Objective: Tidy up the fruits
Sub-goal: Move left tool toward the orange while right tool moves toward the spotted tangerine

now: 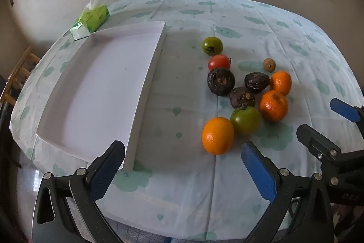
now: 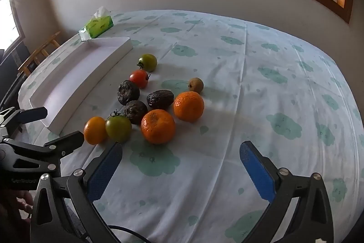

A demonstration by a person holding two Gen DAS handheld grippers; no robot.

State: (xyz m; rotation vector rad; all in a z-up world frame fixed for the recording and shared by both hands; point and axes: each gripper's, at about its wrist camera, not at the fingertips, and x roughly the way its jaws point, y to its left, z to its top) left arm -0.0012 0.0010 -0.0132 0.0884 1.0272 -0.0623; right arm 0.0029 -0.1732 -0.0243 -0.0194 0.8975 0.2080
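**Inspector:** Largest first. White tray [image 1: 145,83]: empty, lying left of the fruit, long axis running from near edge to far edge of the table [image 1: 273,22]. Looks light and stiff; no need to lift it.

**Clerk:** And the fruit?

**Inspector:** All loose on the cloth, clustered right of the tray. Three oranges; the nearest orange [image 1: 217,135] touches a green tomato [image 1: 245,119]. Firm, round, likely to roll; grip across the widest part. Three dark wrinkled fruits [image 1: 221,81] look soft, so pinch lightly. Red tomato [image 1: 219,62] and far green tomato [image 1: 212,45], stems pointing toward the tray: smooth skins, bruise easily. Smallest, a brown fruit [image 1: 269,64], sits apart.

**Clerk:** Tongs?

**Inspector:** Left gripper [image 1: 182,159] spread wide, holding nothing, near the tray's corner. Right gripper [image 2: 180,162] likewise spread and empty, short of the oranges
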